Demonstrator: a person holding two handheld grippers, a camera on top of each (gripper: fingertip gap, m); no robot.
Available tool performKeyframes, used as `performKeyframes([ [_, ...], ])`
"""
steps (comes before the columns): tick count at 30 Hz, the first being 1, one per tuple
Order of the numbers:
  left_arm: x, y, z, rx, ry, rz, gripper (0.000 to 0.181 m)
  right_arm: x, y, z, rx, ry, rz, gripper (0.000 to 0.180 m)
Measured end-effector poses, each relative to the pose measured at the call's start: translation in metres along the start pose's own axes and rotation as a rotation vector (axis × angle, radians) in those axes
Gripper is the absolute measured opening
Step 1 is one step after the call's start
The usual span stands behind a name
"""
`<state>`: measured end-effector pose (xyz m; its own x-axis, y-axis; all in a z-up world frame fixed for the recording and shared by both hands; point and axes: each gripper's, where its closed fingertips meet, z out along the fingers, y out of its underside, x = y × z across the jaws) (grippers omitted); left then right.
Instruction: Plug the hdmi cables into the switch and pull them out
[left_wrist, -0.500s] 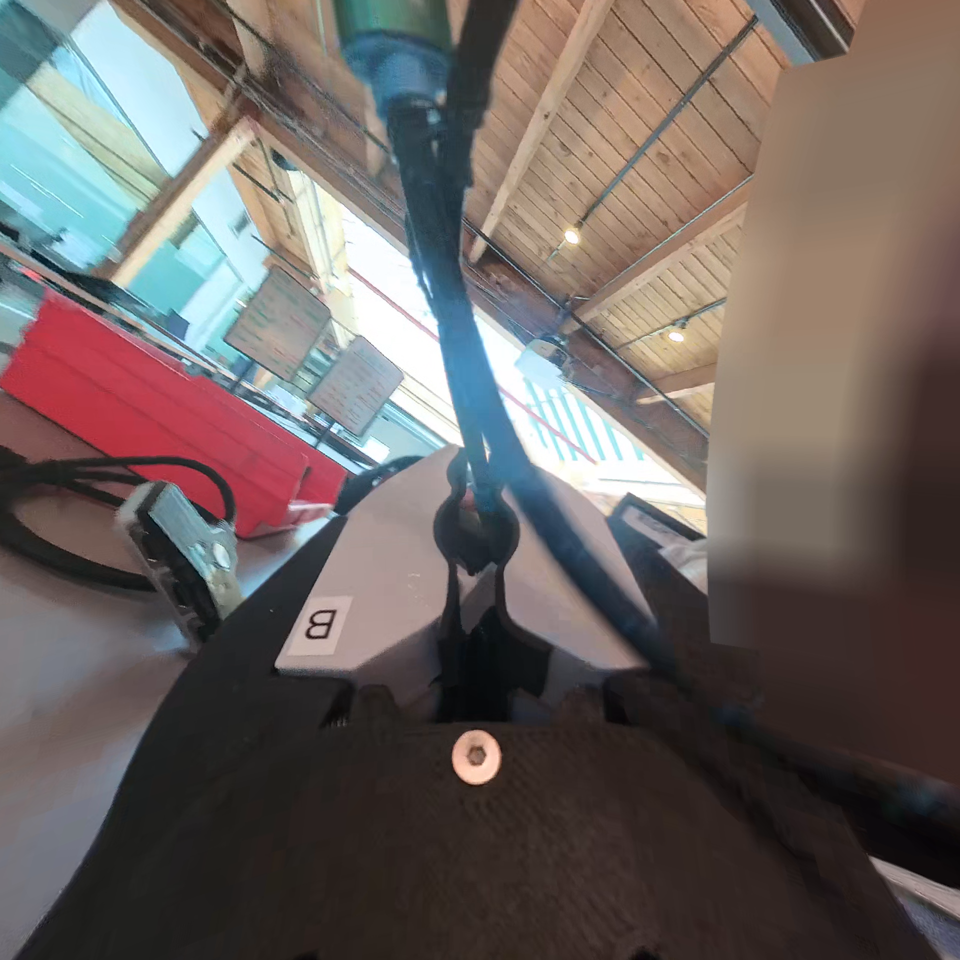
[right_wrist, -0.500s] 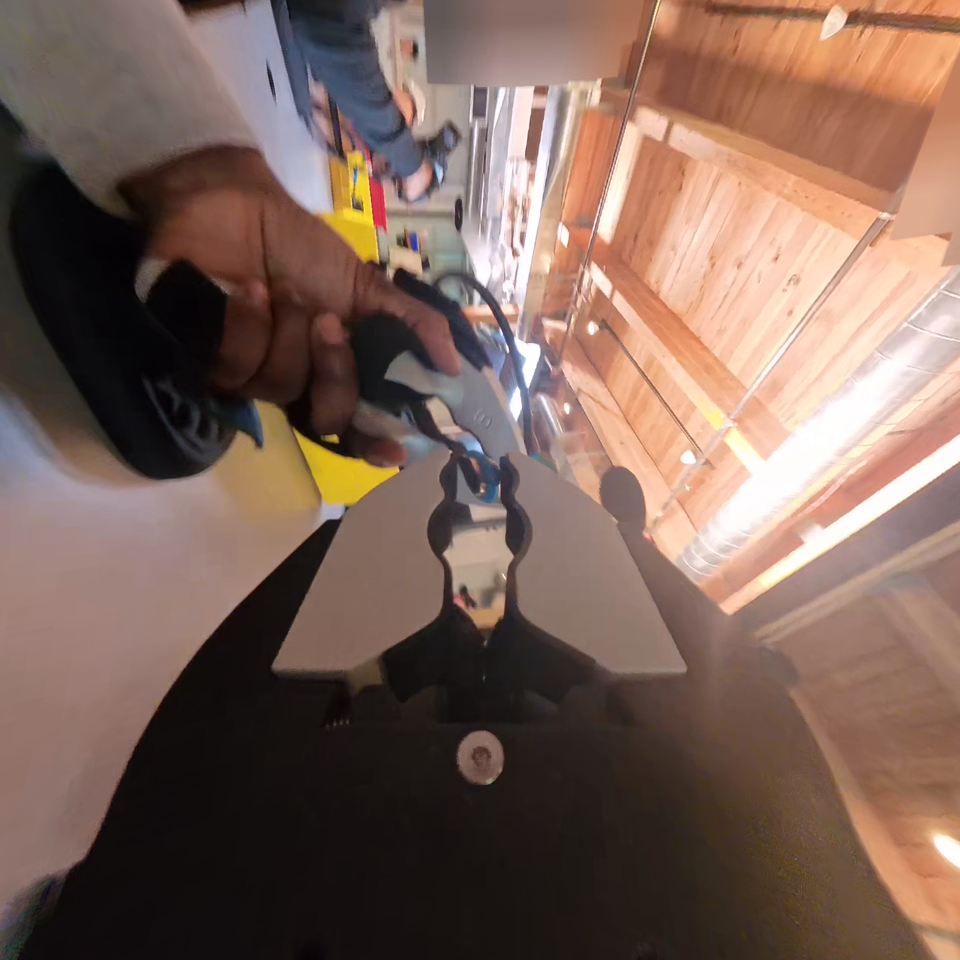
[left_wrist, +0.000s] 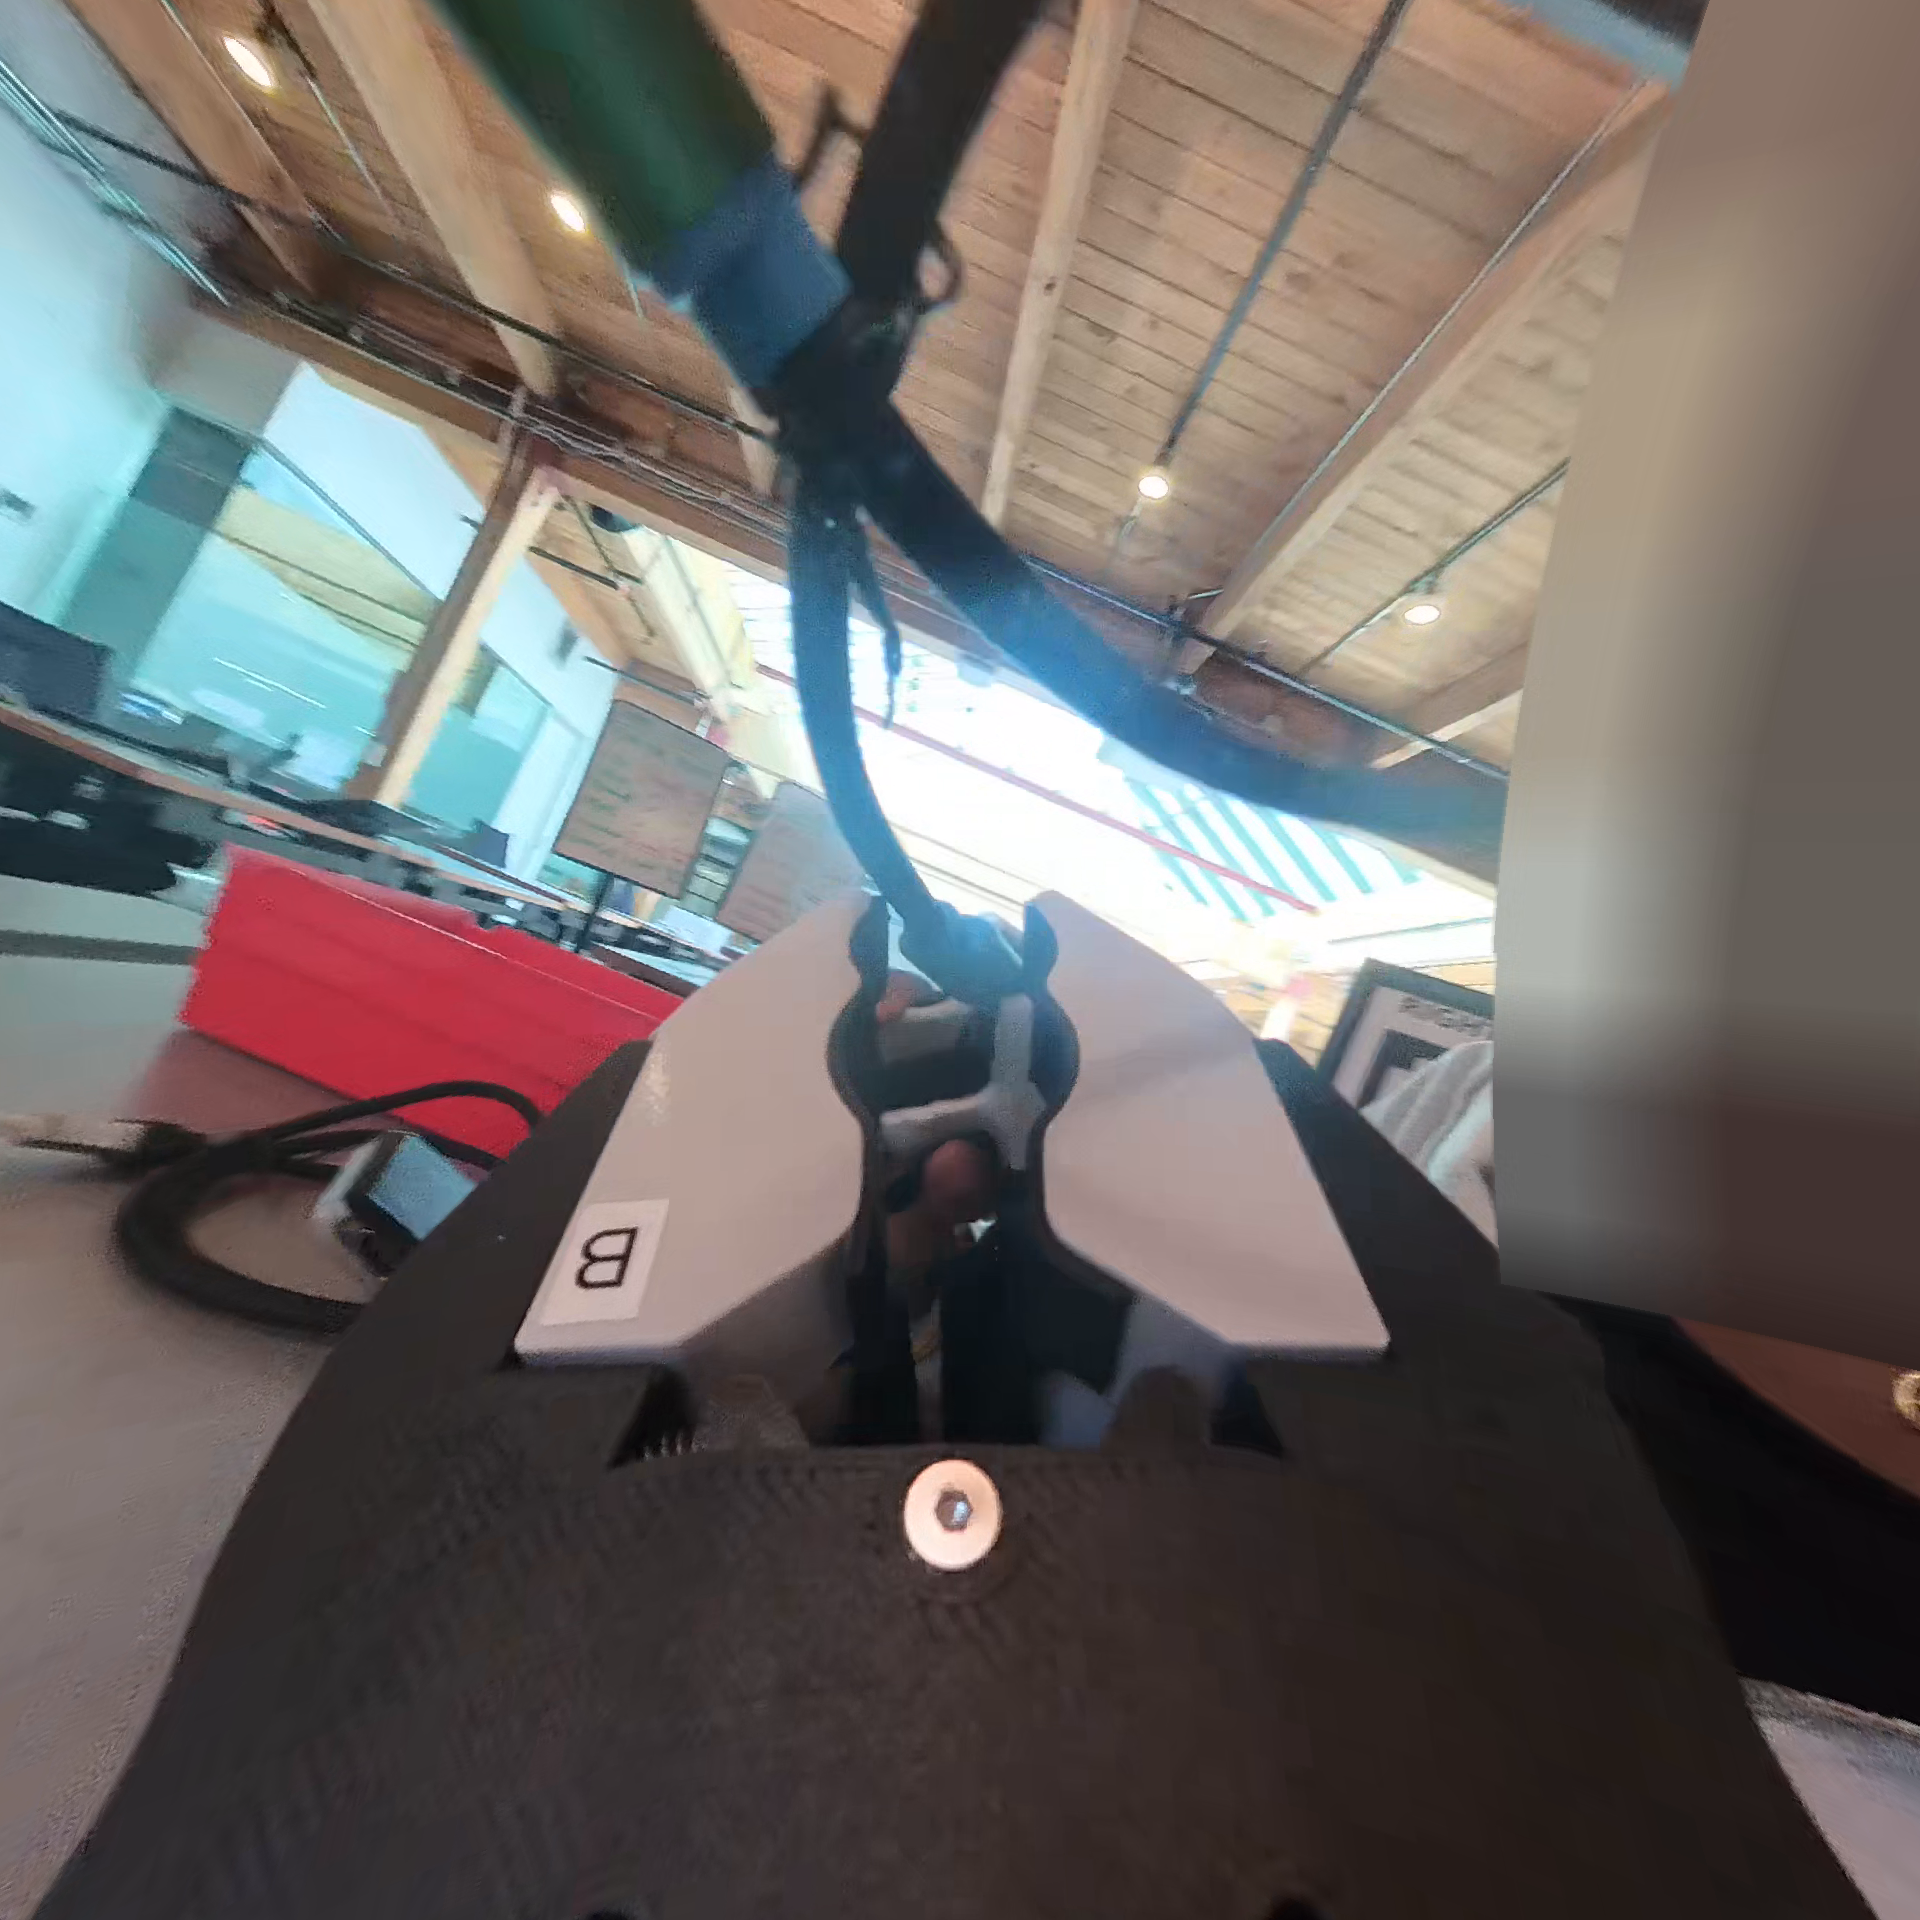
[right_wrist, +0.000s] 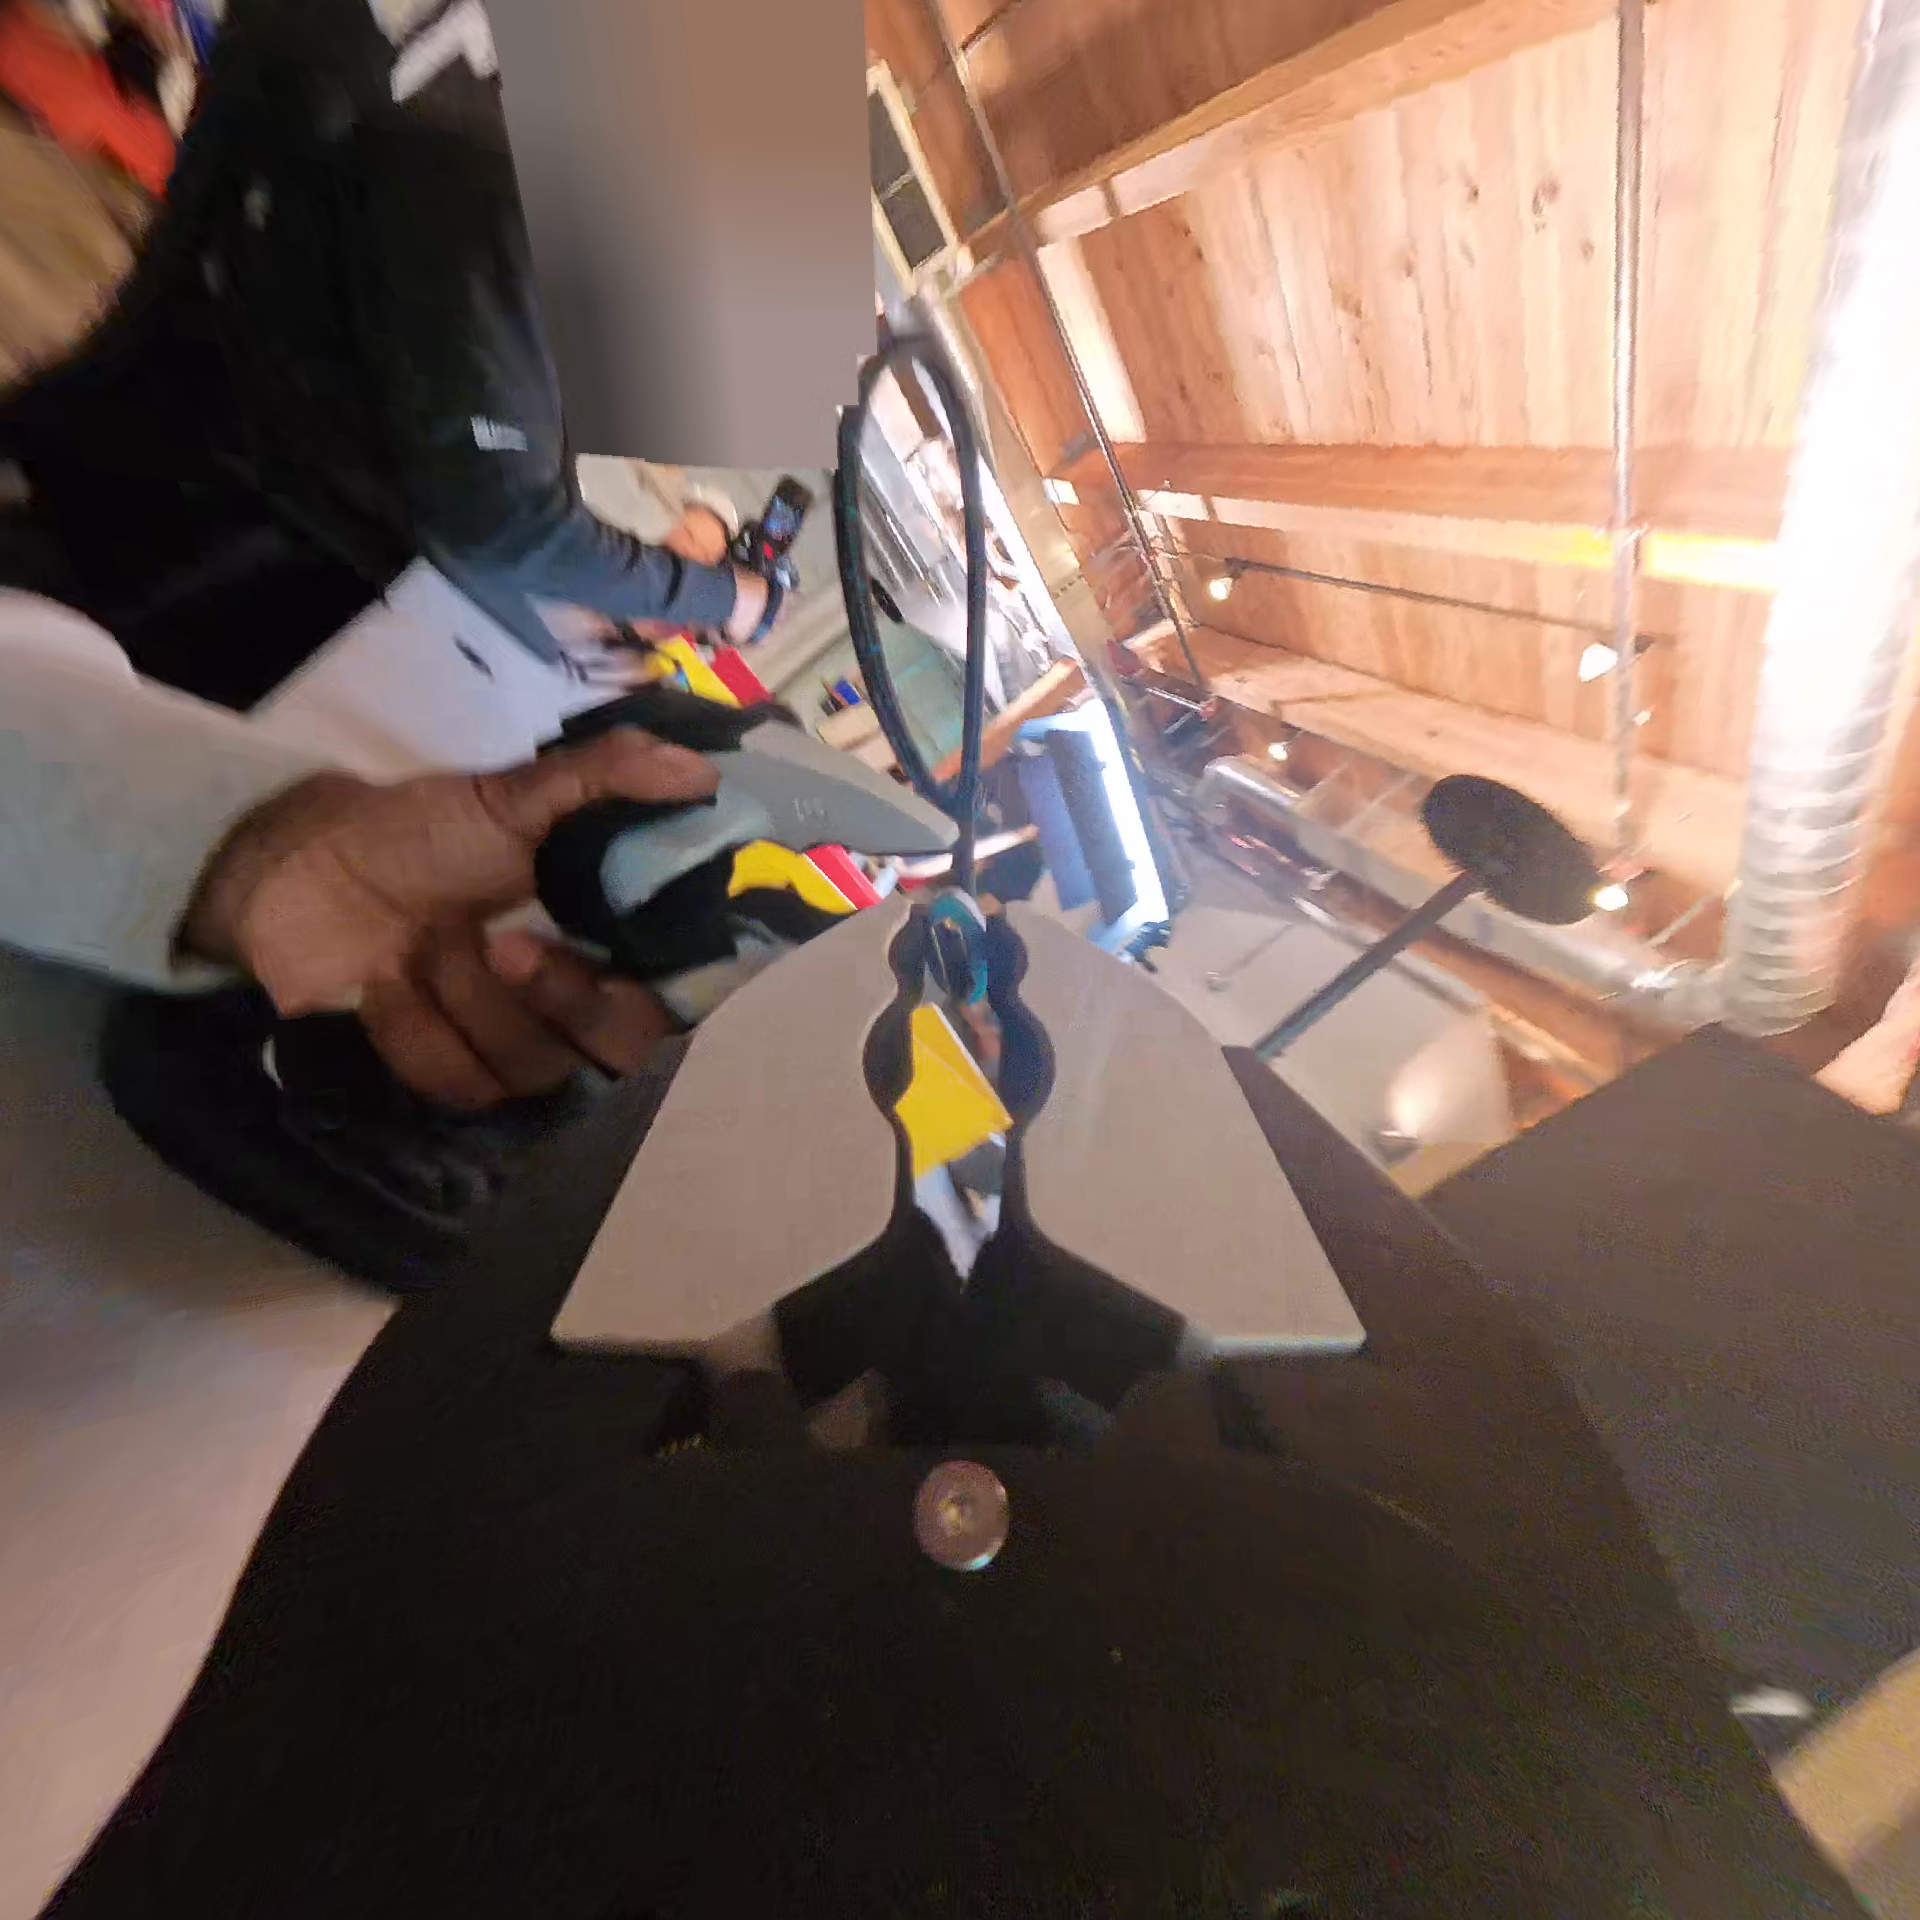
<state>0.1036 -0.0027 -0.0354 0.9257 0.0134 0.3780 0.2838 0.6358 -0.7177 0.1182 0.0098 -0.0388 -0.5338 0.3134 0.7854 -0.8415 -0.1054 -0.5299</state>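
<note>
Nearest to us in the left wrist view, the left gripper (left_wrist: 951, 920) has its grey fingers (left_wrist: 748, 1143) partly spread, wider than half a second ago, when they were almost closed around the hdmi cable (left_wrist: 842, 727). The black cable still passes between the fingertips, but we cannot tell whether they press on it. From there it rises to a green and blue plug (left_wrist: 727, 239), which now leans to the upper left instead of hanging straight above.

In the right wrist view, the right gripper (right_wrist: 956, 925) is nearly closed, with its fingertips pinching the same cable at a teal band (right_wrist: 961, 951), much as before. Just beyond, the cable forms a tall loop, larger and more upright than in the earlier frame. The person's hand (right_wrist: 416, 914) holds the left gripper to the left of the loop, with its tip reaching the cable. This hand now sits lower and nearer to us.

Farther off in the left wrist view, the small silver switch (left_wrist: 400, 1195) rests on the grey table (left_wrist: 125, 1455), beside a coil of black cable (left_wrist: 197, 1247) and partly hidden by the gripper body. Before, it stood clear of the gripper. No cable end is seen plugged into it from here. A red box (left_wrist: 416, 977) lies behind it. In the right wrist view, a black fuzzy microphone (right_wrist: 1507, 852) has come into sight to the right.
</note>
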Motion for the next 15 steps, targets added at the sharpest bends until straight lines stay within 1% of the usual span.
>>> performKeyframes([
  [2,0.001,0.007,0.003,-0.042,0.027,-0.059,0.031,0.004,-0.003,0.002,0.045,0.002,0.161,0.011],
  [3,0.002,0.011,0.004,-0.065,0.029,-0.071,0.039,0.008,-0.005,0.003,0.073,0.007,0.252,0.011],
  [5,0.001,0.021,0.006,-0.123,0.02,-0.059,0.042,0.016,-0.007,0.003,0.129,0.007,0.449,0.011],
  [6,0.001,0.025,0.008,-0.15,0.011,-0.031,0.042,0.02,-0.007,0.004,0.155,-0.002,0.566,0.011],
  [7,0.0,0.028,0.009,-0.171,-0.006,0.016,0.035,0.023,-0.004,0.005,0.171,-0.015,0.694,0.011],
  [9,-0.003,0.027,0.009,-0.168,-0.062,0.146,0.036,0.024,0.006,0.007,0.174,-0.049,0.913,0.011],
  [11,-0.006,0.021,0.006,-0.133,-0.102,0.225,0.023,0.022,0.011,0.008,0.195,-0.079,1.034,0.01],
  [15,-0.008,0.015,0.005,-0.097,-0.092,0.151,0.024,0.022,0.014,0.009,0.228,-0.088,1.147,0.011],
])
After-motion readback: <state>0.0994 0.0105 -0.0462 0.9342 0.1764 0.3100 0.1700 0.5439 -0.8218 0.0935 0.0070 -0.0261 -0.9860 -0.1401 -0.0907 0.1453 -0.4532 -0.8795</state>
